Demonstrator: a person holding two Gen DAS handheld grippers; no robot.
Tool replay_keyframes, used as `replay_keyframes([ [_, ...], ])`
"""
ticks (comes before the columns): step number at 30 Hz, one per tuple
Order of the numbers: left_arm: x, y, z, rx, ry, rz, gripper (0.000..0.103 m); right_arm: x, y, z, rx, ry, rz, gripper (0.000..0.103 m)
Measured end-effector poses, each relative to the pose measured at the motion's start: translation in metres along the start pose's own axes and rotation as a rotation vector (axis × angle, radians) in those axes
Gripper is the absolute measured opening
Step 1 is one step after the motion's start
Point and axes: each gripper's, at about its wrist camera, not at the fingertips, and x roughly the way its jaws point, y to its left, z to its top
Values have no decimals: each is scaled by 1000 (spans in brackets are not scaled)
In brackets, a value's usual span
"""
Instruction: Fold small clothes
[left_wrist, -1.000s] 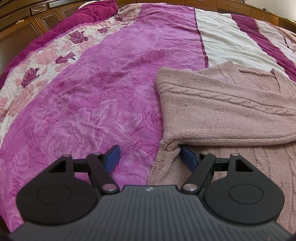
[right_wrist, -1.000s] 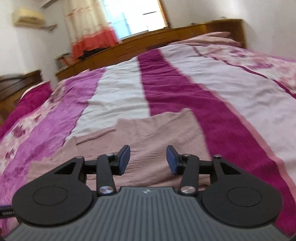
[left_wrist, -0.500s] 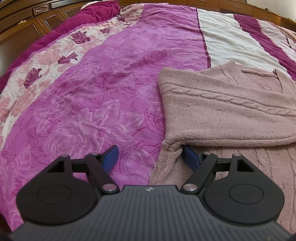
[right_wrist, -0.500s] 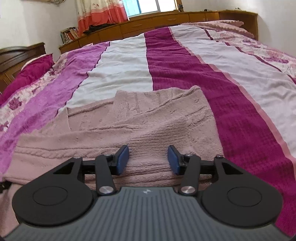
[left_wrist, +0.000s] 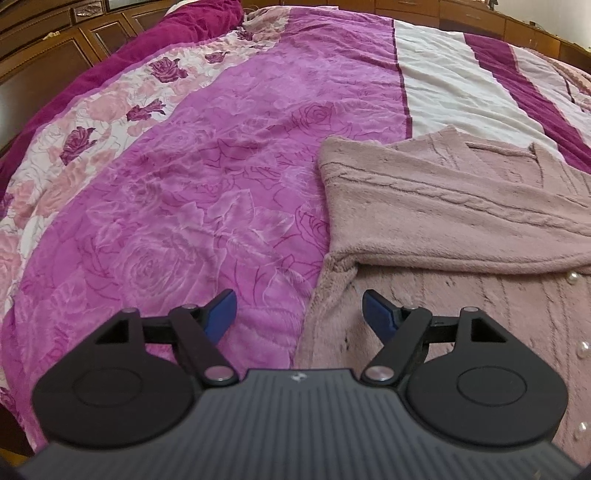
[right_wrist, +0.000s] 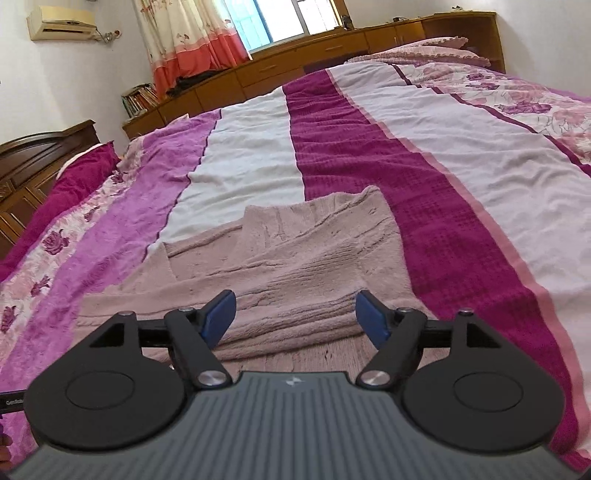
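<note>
Looking along the left gripper (left_wrist: 298, 312), its blue-padded jaws stand spread and released, as they were a second ago; the near edge of the dusty-pink fuzzy cable-knit cardigan (left_wrist: 461, 221) lies on the bed below the gap between them, and neither pad presses on it. The cardigan rests on the magenta rose-patterned bedspread (left_wrist: 192, 206), with 1 sleeve folded across its body and small pearl buttons (left_wrist: 583, 347) showing along the lower right

Turning to the right wrist view, the right gripper (right_wrist: 294, 314) has just been opening its jaws, which were much narrower a second ago; they now stand wide, with nothing pinched between them. The folded sleeve's ribbed cuff (right_wrist: 295, 332) lies flat on the cardigan just ahead of the pads. That release suggests the sleeve fold has been set down and let go, so both grippers look free to take the next fold, probably the hem or the side
</note>
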Motion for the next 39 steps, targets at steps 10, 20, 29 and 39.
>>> replay_keyframes([
  [10, -29, 5, -13, -18, 11, -64, 76, -44, -12, -25, 0, 48, 28, 79],
  [20, -46, 14, -35, -25, 44, -73, 76, -70, -28, -48, 11, 76, 7, 86],
  [29, -56, 17, -47, -23, 63, -83, 76, -82, -31, -54, 22, 84, 21, 86],
  [39, -62, 15, -60, -3, 86, -91, 76, -101, -45, -65, 23, 96, -2, 86],
])
